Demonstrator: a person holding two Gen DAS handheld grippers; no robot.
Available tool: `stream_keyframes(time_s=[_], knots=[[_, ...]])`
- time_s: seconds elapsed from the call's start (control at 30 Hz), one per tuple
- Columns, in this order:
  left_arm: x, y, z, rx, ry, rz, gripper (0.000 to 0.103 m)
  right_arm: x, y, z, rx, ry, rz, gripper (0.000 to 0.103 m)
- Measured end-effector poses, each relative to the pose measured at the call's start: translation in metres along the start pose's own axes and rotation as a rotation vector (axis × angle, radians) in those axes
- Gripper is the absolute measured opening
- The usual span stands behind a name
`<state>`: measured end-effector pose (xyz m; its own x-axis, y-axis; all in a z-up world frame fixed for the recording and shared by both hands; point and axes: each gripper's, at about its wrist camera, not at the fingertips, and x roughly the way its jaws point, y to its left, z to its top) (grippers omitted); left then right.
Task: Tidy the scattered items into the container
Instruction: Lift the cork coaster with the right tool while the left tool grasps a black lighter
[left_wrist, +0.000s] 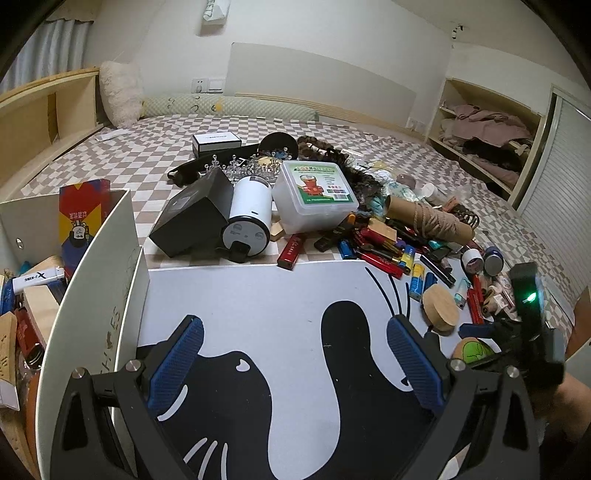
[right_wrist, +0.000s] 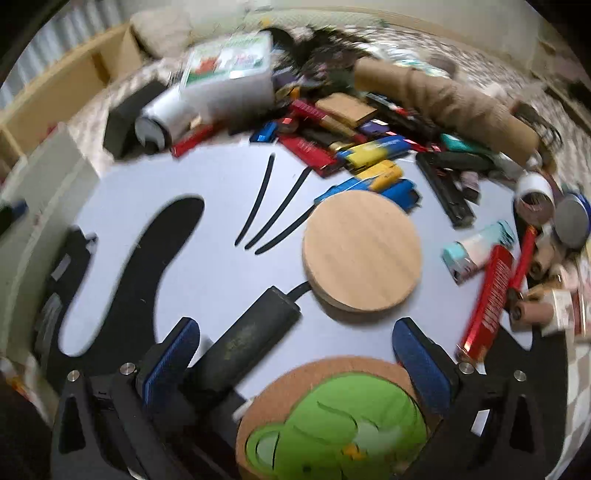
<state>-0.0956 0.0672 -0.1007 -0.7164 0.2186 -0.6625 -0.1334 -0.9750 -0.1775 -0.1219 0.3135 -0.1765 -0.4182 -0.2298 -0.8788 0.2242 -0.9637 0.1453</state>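
Between the blue pads of our left gripper (left_wrist: 295, 365), which stands spread and empty, we see only the white board (left_wrist: 258, 295) with its black cat drawing. On our left rises the white container (left_wrist: 92, 266), its wall touching the board's left edge, already part filled with small boxes and lighters. At the board's far edge lie a black box (left_wrist: 192, 218), a white bottle (left_wrist: 247, 218) on its side, and a clear plastic box (left_wrist: 314, 192). To the right the lighters (left_wrist: 376, 254) heap up, with a round wooden lid (left_wrist: 441, 304) near them. We judge the bare middle of the board gives open room to carry things leftward to the container.

Nearest in the right wrist view is a cork coaster (right_wrist: 332, 417) with a green print, lying between the pads of our right gripper (right_wrist: 295, 365), which is also spread and pinching nothing. A dark pouch (right_wrist: 251, 339) lies just beside the left pad. Beyond sits the wooden lid (right_wrist: 362, 251), with a red lighter (right_wrist: 487, 302) at right. This view is blurred. We judge the coaster the likely next pick, though the pouch crowds the left pad.
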Motion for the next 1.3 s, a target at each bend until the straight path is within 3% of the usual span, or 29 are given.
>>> stream_keyframes(time_s=[0.17,0.3,0.43,0.63,0.87,1.13,1.3], knots=[[0.004,-0.007,-0.004,0.013,0.009,-0.028,0.100,-0.025,-0.025,0.002,0.097,-0.055,-0.009,0.103],[0.010,-0.017,-0.009,0.041,0.031,-0.030,0.100,-0.037,-0.037,0.014,0.113,-0.106,-0.002,0.103],[0.015,-0.022,-0.012,0.041,0.053,-0.051,0.100,-0.042,-0.046,0.004,0.118,-0.127,-0.006,0.103],[0.017,-0.029,-0.013,0.054,0.060,-0.060,0.100,-0.048,-0.032,-0.015,0.011,-0.164,0.001,0.103],[0.018,-0.030,-0.017,0.064,0.065,-0.071,0.100,-0.039,-0.022,-0.020,-0.071,-0.124,0.017,0.103],[0.023,-0.033,-0.021,0.072,0.084,-0.082,0.100,-0.021,-0.004,-0.030,-0.203,-0.087,-0.071,0.103],[0.026,-0.039,-0.025,0.080,0.096,-0.100,0.100,-0.022,-0.012,-0.028,-0.155,-0.093,-0.061,0.101]])
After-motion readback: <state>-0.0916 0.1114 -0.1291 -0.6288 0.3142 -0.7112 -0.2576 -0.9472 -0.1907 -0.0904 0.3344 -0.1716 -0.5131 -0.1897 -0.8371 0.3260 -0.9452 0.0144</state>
